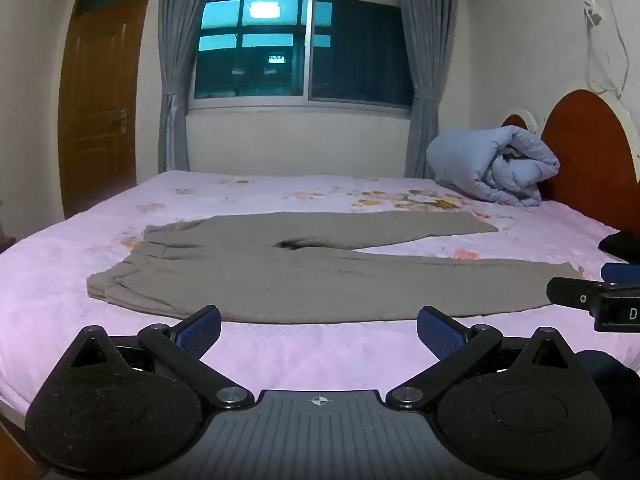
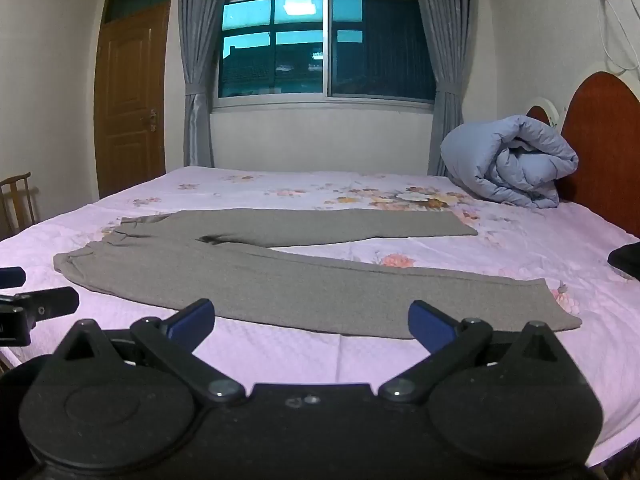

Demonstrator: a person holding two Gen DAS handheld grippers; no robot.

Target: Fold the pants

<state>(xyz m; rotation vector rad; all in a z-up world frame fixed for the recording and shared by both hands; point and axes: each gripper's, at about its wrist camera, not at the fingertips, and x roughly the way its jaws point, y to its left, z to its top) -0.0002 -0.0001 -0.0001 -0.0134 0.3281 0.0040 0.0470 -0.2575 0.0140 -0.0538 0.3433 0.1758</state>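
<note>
Nothing is folded yet: the pants (image 1: 320, 276) are lying flat near the bed's (image 1: 280, 352) front edge, while the left gripper (image 1: 319, 330) and right gripper (image 2: 311, 320) are both hovering spread apart and empty.

Pants (image 1: 304, 276): plain taupe-grey, with one dark patch at the crotch. Bedsheet (image 1: 64, 280): pale pink-lilac, printed with orange, peach and cream flowers, densest toward the far side. Duvet (image 1: 492, 164): plain light blue. Headboard (image 1: 588, 160): reddish-brown panels edged in cream. Curtains (image 1: 176, 64): plain grey. Door (image 1: 100, 100): orange-brown wood. Walls (image 1: 296, 144): off-white. Left gripper (image 1: 319, 330) and right gripper (image 2: 311, 322): black bodies, dark blue finger pads (image 1: 202, 330).
</note>
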